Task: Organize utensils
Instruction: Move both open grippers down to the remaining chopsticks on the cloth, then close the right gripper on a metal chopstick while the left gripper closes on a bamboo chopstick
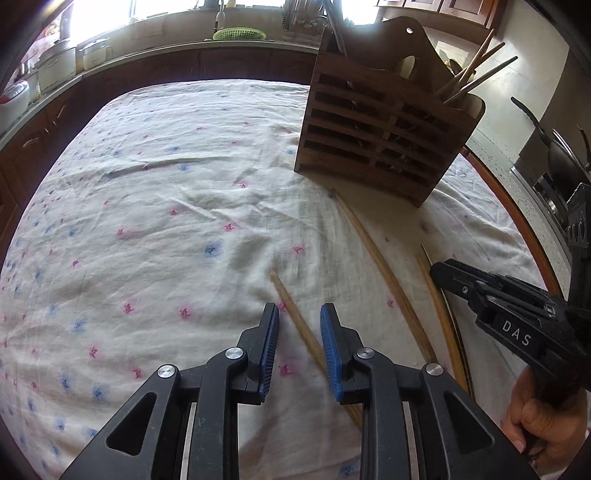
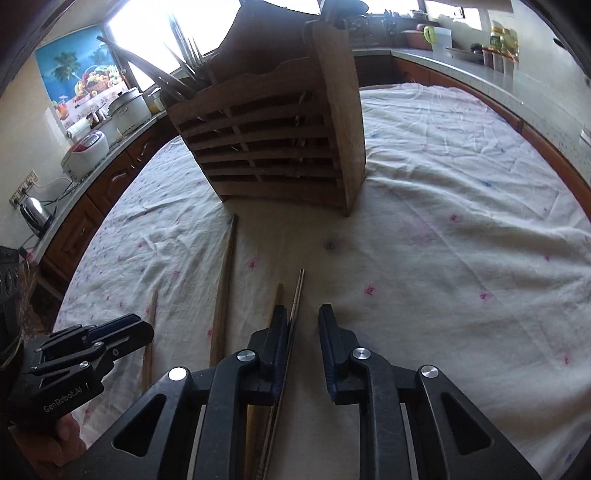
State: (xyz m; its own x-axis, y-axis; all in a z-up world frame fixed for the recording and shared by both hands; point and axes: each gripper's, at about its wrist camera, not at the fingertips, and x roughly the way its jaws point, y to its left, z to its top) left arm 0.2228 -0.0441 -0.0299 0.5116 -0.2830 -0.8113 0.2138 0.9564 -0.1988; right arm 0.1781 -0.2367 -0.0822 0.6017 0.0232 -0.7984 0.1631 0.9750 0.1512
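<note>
A slatted wooden utensil holder [image 1: 384, 122] stands on the cloth-covered table and holds several chopsticks [image 1: 476, 74]; it also shows in the right wrist view [image 2: 273, 147]. Several chopsticks lie loose on the cloth. My left gripper [image 1: 299, 321] is open, low over the cloth, with one wooden chopstick [image 1: 295, 317] lying between its jaws. A longer chopstick [image 1: 376, 262] lies to its right. My right gripper [image 2: 303, 321] is open, with a thin dark chopstick [image 2: 295, 306] and a wooden one [image 2: 277, 295] lying by its left finger. A long chopstick [image 2: 225, 291] lies further left.
The table [image 1: 155, 206] has a white cloth with pink and blue flowers. Kitchen counters with appliances ring it: rice cookers [image 2: 125, 107], a kettle [image 2: 35, 214], a green basket [image 1: 238, 34], a stove with pans [image 1: 554, 155]. Each gripper shows in the other's view [image 1: 491, 295] [image 2: 92, 343].
</note>
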